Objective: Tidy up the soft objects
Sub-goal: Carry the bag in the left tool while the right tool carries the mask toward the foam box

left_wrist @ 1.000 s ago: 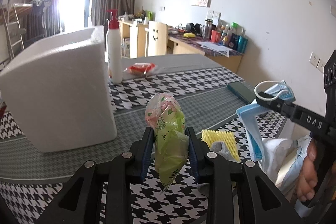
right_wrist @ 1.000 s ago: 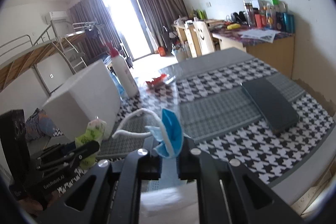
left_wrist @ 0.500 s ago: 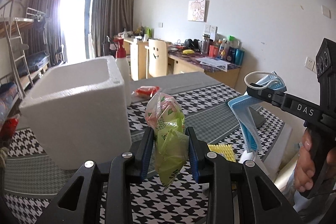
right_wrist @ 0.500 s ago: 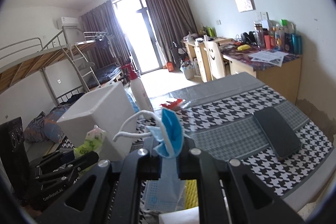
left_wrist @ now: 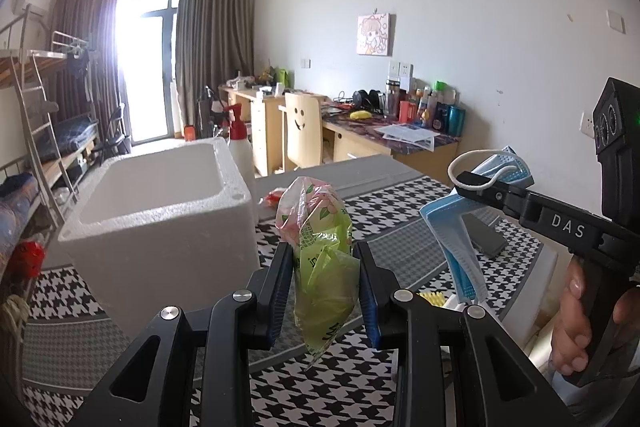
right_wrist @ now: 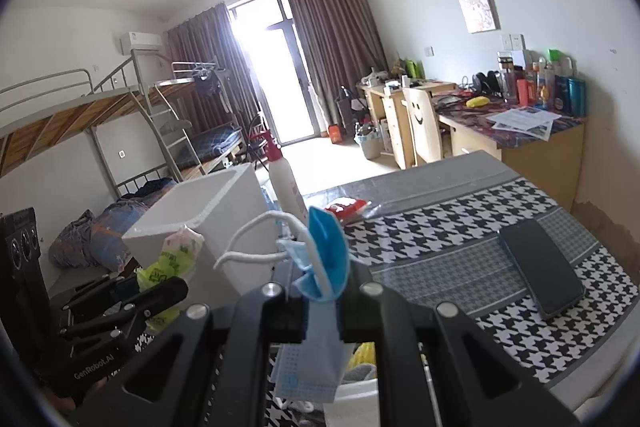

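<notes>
The left gripper (left_wrist: 324, 291) has its blue-padded fingers (left_wrist: 280, 287) partly closed on a crumpled green and pink plastic bag (left_wrist: 322, 259), which is pinched between them and held in the air above the houndstooth tabletop (left_wrist: 380, 219); the bag's top puffs up above the fingers and its lower tip hangs below them. The right gripper (right_wrist: 322, 301) has its fingers almost fully together, clamping a folded blue face mask (right_wrist: 326, 255). The mask's white ear loop (right_wrist: 256, 231) arcs out to the left, and the rest of the mask hangs down beneath the fingers, clear of the tabletop. In the left wrist view a hand (left_wrist: 576, 323) grips the handle of the right gripper at the right edge.

A white foam box (left_wrist: 160, 219), open at the top, stands on the tabletop toward its left edge, with a white pump bottle with a red top (right_wrist: 282, 183) just behind it. A red packet (right_wrist: 346, 207) lies near the far edge of the tabletop. A dark phone (right_wrist: 540, 267) lies flat toward the right edge. Below the right gripper, at the near edge, sit a yellow ridged item (right_wrist: 362, 355) and some pale soft things, too hidden to name.
</notes>
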